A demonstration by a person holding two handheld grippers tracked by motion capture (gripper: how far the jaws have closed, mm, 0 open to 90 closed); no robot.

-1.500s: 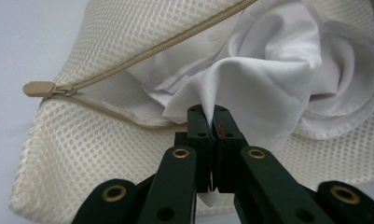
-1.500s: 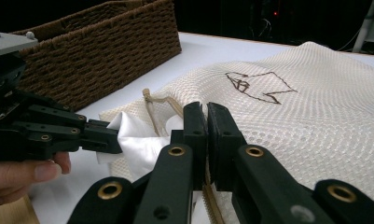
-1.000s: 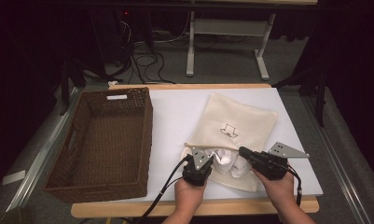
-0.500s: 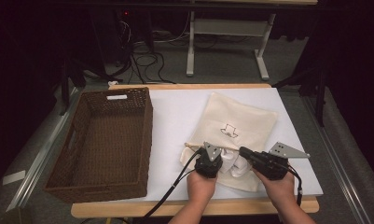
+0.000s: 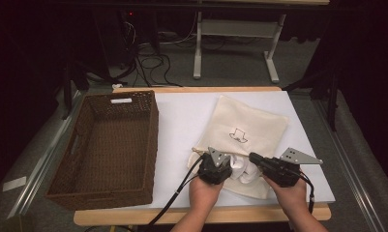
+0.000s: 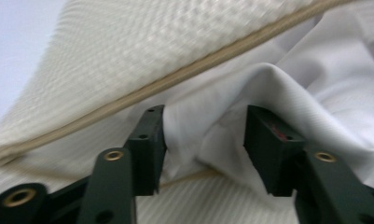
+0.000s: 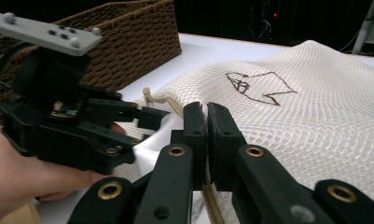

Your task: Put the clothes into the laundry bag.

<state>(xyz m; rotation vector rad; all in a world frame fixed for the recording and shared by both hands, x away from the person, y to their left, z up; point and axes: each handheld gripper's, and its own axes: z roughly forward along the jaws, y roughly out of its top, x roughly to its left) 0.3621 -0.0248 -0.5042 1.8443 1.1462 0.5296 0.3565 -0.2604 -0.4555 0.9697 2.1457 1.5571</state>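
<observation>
A cream mesh bag [image 5: 247,130] with a brown outline print lies on the white table [image 5: 182,116]. White cloth [image 5: 242,169] bulges from its mouth at the near end. My left gripper [image 5: 228,167] stands open at that mouth. In the left gripper view its jaws straddle a raised fold of the white cloth [image 6: 208,126], under the bag's corded rim [image 6: 175,79]. My right gripper [image 5: 252,157] is shut on the bag's rim; in the right gripper view its jaws [image 7: 207,122] pinch the mesh edge [image 7: 287,121], with the left gripper [image 7: 82,126] close beside it.
A brown wicker basket [image 5: 150,140] stands on the left part of the table, close to the left hand. Its corner [image 7: 138,37] rises behind the left gripper in the right gripper view. The table's front edge [image 5: 201,215] runs just under both hands.
My left gripper has slid right and a little forward, up to the bag's mouth and the white cloth. The right gripper has held still on the rim.
</observation>
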